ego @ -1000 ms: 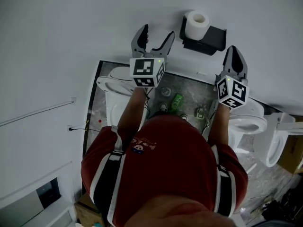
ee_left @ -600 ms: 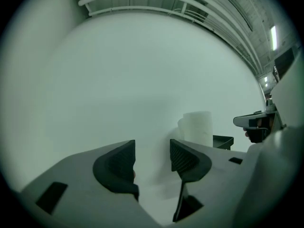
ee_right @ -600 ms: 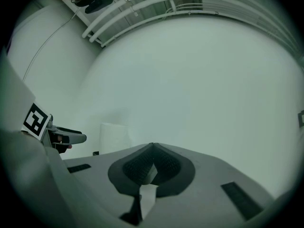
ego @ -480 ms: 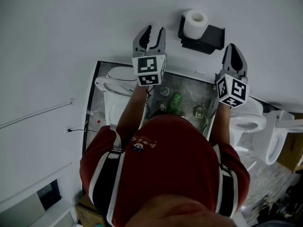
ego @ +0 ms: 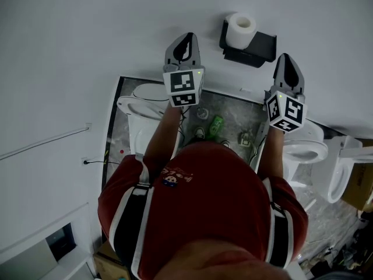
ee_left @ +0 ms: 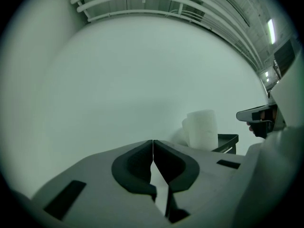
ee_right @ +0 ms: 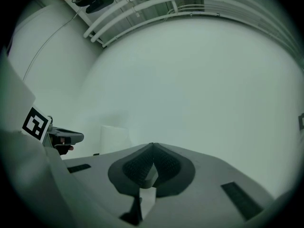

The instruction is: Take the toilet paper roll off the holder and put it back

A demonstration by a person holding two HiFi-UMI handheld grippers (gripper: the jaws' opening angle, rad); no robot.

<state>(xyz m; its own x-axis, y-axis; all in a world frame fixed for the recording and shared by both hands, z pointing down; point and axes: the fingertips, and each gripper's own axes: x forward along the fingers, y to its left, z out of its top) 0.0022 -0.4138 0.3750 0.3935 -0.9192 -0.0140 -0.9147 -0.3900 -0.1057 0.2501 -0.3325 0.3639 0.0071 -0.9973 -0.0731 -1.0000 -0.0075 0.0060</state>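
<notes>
A white toilet paper roll (ego: 240, 30) stands upright on a black holder (ego: 256, 48) fixed to the white wall. My left gripper (ego: 184, 38) is to the roll's left, apart from it, jaws shut with nothing between them. My right gripper (ego: 288, 61) is to the holder's lower right, also shut and empty. In the left gripper view the roll (ee_left: 203, 128) and holder (ee_left: 227, 142) show right of my closed left gripper (ee_left: 153, 142). In the right gripper view the roll (ee_right: 114, 137) shows faintly at left, beyond my shut right gripper (ee_right: 152, 146).
Below the grippers stand white toilets (ego: 141, 101) (ego: 304, 144) on a grey stone floor (ego: 233, 118) strewn with small green and grey objects. The person's red-shirted torso (ego: 204, 209) fills the lower middle. A white wall (ego: 87, 39) lies ahead.
The left gripper's jaws have gone from wide open to shut on nothing, and it has shifted slightly up and right. The right gripper has stayed put.
</notes>
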